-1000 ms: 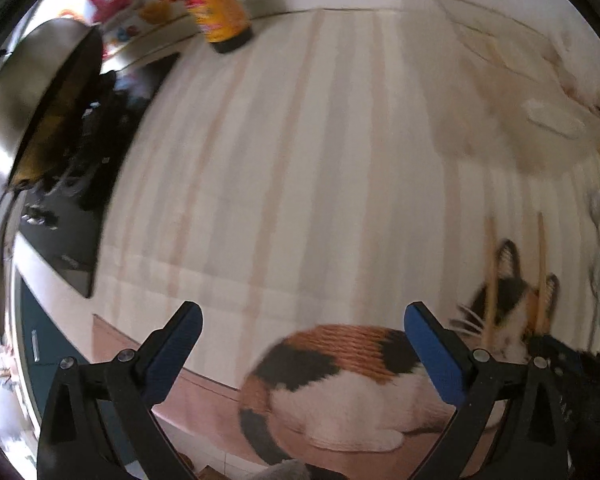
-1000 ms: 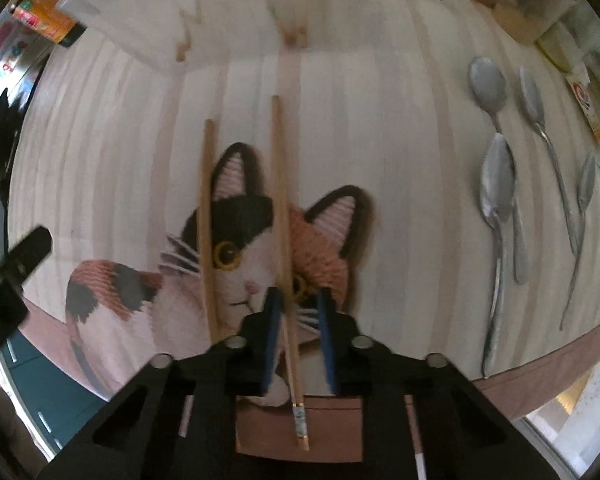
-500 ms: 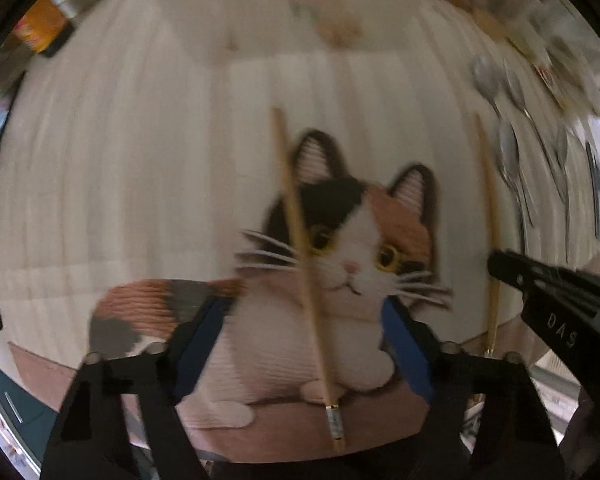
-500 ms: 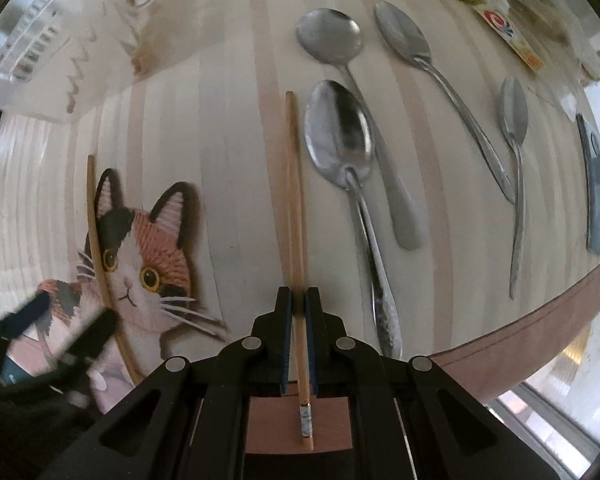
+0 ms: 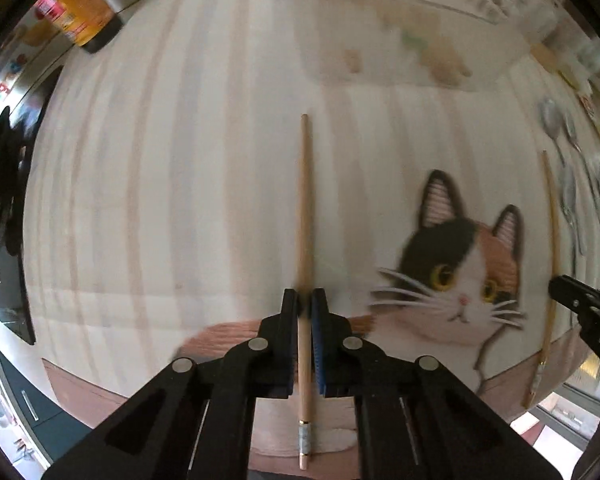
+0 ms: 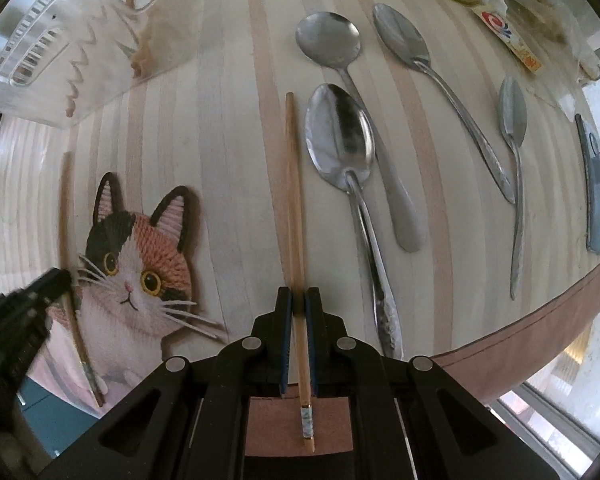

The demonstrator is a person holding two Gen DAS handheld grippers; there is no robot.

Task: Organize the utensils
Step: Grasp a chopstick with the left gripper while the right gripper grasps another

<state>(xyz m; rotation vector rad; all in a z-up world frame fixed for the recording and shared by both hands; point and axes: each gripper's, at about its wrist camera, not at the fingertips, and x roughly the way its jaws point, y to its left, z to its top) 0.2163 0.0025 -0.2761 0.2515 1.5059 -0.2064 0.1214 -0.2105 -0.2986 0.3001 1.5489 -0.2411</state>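
Each gripper's jaws clamp one chopstick (image 5: 305, 216) (image 6: 294, 200) over the striped cloth (image 6: 228, 160)

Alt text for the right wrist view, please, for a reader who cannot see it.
The right gripper is shut on a wooden chopstick above a striped mat. Five metal spoons lie to its right; a cat picture and clear tray sit left.

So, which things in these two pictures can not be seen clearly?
- Clear plastic organizer tray: right wrist view, cut off by the upper left edge; its contents are unclear.
- Spoons: left wrist view, small and blurred at the right edge.
- Bottle: left wrist view, label too blurred to read, top cut off.
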